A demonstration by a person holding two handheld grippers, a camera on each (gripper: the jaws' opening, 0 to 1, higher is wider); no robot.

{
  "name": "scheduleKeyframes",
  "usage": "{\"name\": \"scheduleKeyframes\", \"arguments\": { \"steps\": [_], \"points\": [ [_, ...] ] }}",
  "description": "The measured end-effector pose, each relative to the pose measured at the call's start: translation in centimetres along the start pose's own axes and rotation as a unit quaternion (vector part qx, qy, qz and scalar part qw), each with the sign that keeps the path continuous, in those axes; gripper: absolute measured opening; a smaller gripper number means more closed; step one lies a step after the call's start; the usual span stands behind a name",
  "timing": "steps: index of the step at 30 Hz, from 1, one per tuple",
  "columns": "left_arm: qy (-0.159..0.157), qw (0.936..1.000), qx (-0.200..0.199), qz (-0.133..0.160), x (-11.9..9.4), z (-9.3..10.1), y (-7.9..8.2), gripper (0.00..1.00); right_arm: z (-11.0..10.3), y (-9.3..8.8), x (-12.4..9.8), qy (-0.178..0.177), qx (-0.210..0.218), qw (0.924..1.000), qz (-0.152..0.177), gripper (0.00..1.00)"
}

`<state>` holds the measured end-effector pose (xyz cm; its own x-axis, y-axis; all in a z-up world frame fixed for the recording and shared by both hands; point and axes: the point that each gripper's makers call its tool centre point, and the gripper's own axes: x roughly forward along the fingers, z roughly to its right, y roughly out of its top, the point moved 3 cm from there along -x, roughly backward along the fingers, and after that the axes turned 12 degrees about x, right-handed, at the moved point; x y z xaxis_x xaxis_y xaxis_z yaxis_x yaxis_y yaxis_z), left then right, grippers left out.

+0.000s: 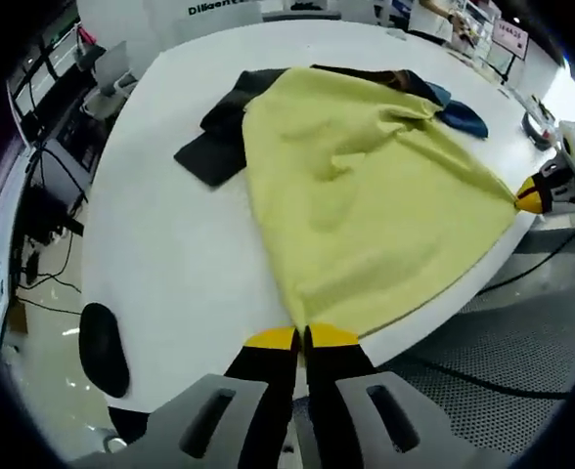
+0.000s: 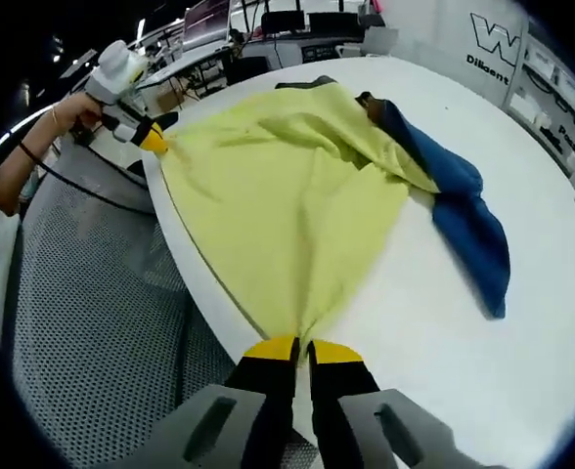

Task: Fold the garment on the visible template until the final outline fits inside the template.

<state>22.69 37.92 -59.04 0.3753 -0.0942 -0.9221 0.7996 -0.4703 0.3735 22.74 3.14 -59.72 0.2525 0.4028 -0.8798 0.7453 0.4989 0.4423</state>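
Note:
A yellow garment (image 1: 366, 186) lies spread over the white table (image 1: 170, 244), stretched taut between two corners at the table's near edge. My left gripper (image 1: 302, 338) is shut on one corner of it, jaws pressed together with yellow tips. The right gripper (image 1: 528, 195) enters the left gripper view from the right, pinching the other corner. In the right gripper view my right gripper (image 2: 302, 349) is shut on the yellow garment (image 2: 287, 186), and the left gripper (image 2: 151, 137) holds the far corner, with a person's hand behind it.
Dark garments (image 1: 219, 137) lie under the yellow one's far side, and a blue garment (image 2: 468, 225) lies beside it. A black oval object (image 1: 102, 347) rests on the table near its edge. Perforated grey flooring (image 2: 92, 322) and desks with monitors surround the table.

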Motion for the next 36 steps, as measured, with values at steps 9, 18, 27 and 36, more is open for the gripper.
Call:
{"name": "scheduleKeyframes", "arguments": {
  "steps": [9,18,27,36],
  "points": [
    [0.000,0.9989,0.027,-0.039,0.6,0.4,-1.0,0.05,-0.4,-1.2,0.4,0.008,-0.004,0.9994,-0.032,0.00],
    [-0.001,0.9978,0.021,-0.062,1.1,0.7,-1.8,0.05,-0.6,-1.7,0.8,0.012,0.001,0.9987,-0.050,0.00],
    [-0.004,0.9972,0.011,-0.074,1.3,0.8,-2.2,0.05,-0.7,-2.0,0.9,0.017,0.009,0.9981,-0.058,0.00],
    [-0.008,0.9959,-0.003,-0.090,1.1,1.1,-2.5,0.05,-1.0,-2.4,1.0,0.022,-0.003,0.9971,-0.073,0.00]
  ]
}}
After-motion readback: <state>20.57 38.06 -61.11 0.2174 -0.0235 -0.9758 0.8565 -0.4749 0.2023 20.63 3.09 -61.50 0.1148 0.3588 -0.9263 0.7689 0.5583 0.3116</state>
